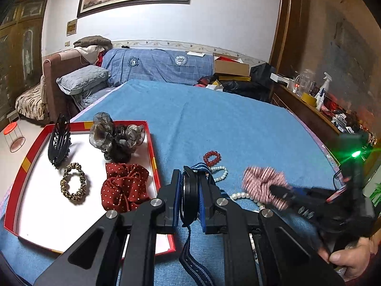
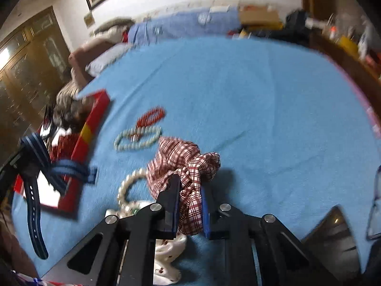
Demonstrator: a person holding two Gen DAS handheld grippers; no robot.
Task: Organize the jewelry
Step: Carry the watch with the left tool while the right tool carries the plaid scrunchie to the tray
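Your left gripper [image 1: 189, 199] has its jaws clamped on a black watch [image 1: 189, 197] with a blue striped strap, the case pinched edge-on between the pads. Only the right wrist view shows the strap's full run: it hangs down from the gripper beside the red tray [image 1: 152, 147], over the blue bedspread [image 1: 238, 119].

Your right gripper [image 2: 188, 205] has its jaws closed narrowly on a red plaid scrunchie [image 2: 183, 159]. In the left wrist view that scrunchie is motion-blurred, so its contact with the bedspread cannot be judged there; the right view suggests it is bunched up against the cloth.

The left view alone shows the tray's contents: a black claw clip [image 1: 59, 140], a sheer grey-brown scrunchie [image 1: 116, 138], a leopard-print scrunchie [image 1: 73, 182] and a red polka-dot scrunchie [image 1: 123, 186].

On the bedspread, just right of the tray, lie a red bead bracelet [image 1: 212, 158] and, touching it, a pearl bracelet [image 1: 220, 174]. A second pearl strand [image 2: 127, 188] lies just beside the plaid scrunchie. The right view alone shows eyeglasses [image 2: 375, 205] at the far right edge.
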